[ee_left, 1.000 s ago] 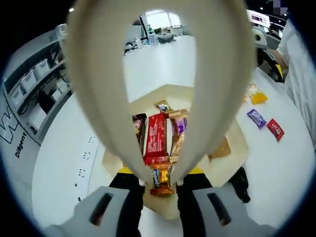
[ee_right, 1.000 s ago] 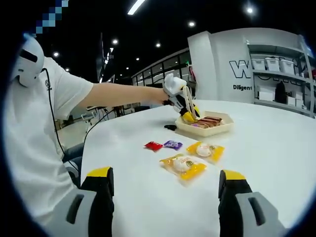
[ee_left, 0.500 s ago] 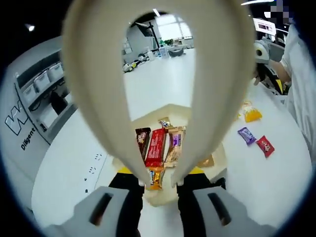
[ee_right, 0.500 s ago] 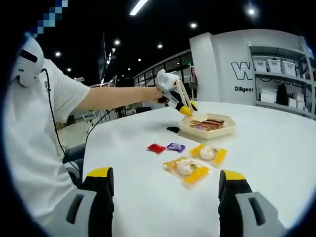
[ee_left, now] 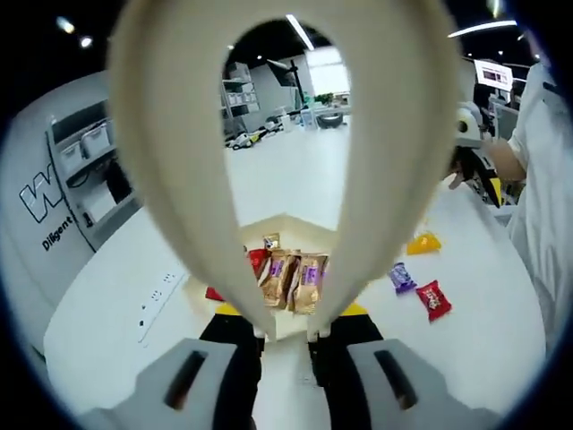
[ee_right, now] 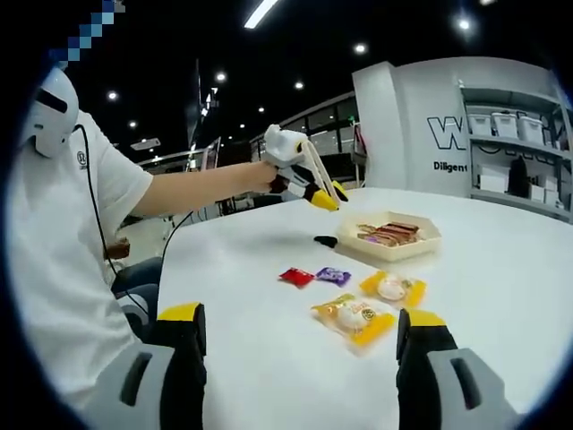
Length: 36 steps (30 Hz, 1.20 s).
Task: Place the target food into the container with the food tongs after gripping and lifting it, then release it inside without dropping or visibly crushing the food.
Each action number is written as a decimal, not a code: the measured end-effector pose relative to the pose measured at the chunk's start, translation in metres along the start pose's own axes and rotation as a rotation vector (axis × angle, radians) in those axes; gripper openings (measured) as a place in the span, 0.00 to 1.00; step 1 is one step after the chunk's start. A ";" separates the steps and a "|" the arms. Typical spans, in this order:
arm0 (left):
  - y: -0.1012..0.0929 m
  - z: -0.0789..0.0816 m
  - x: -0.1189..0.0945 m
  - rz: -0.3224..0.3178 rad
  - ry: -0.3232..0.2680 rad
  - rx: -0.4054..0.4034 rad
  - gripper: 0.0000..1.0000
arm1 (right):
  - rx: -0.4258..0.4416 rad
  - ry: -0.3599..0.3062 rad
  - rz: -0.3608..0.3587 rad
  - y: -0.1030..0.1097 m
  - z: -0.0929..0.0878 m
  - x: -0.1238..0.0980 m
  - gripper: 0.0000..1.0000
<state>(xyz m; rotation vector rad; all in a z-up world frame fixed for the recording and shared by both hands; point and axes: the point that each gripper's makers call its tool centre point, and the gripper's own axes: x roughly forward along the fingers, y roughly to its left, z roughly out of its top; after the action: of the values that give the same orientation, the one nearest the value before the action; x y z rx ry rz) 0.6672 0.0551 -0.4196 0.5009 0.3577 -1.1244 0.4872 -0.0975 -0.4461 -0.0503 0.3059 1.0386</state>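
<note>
Cream food tongs [ee_left: 170,170] sit clamped in my left gripper [ee_left: 288,315], their two arms looping up around the view. The tong tips hang above the near edge of the cream container [ee_left: 285,324] with nothing between them. Several wrapped snack bars [ee_left: 304,279] lie in the container. From the right gripper view, the left gripper [ee_right: 286,148] is in a person's hand, holding the tongs [ee_right: 318,179] tilted above the table, left of the container [ee_right: 398,242]. My right gripper [ee_right: 302,321] is open and empty, low over the table.
On the white table lie a red candy [ee_right: 295,277], a purple candy [ee_right: 333,275] and two yellow packets [ee_right: 392,288] [ee_right: 355,316], between my right gripper and the container. A small black object [ee_right: 325,241] sits by the container. Shelves with bins [ee_right: 501,125] stand behind.
The left gripper has lifted the tongs up and back from the container; the tips that were down among the bars now hang empty above its edge. The right gripper stayed open.
</note>
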 end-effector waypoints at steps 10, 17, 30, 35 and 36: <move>-0.041 -0.004 -0.011 0.020 -0.030 -0.070 0.22 | -0.010 -0.002 0.012 0.007 0.002 0.003 0.88; -0.067 -0.016 -0.012 0.026 -0.041 -0.115 0.22 | -0.009 0.001 0.019 0.011 0.000 0.005 0.89; -0.098 -0.010 -0.018 0.050 -0.080 -0.139 0.22 | -0.006 -0.002 0.023 0.014 -0.002 0.005 0.89; -0.105 -0.009 -0.021 0.060 -0.105 -0.170 0.22 | -0.003 -0.003 0.024 0.014 -0.003 0.005 0.89; -0.107 -0.010 -0.020 0.062 -0.104 -0.175 0.22 | -0.003 -0.003 0.024 0.014 -0.003 0.005 0.89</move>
<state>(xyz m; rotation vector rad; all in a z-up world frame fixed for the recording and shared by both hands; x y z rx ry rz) 0.5606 0.0397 -0.4387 0.2965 0.3434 -1.0441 0.4769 -0.0866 -0.4492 -0.0479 0.3034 1.0626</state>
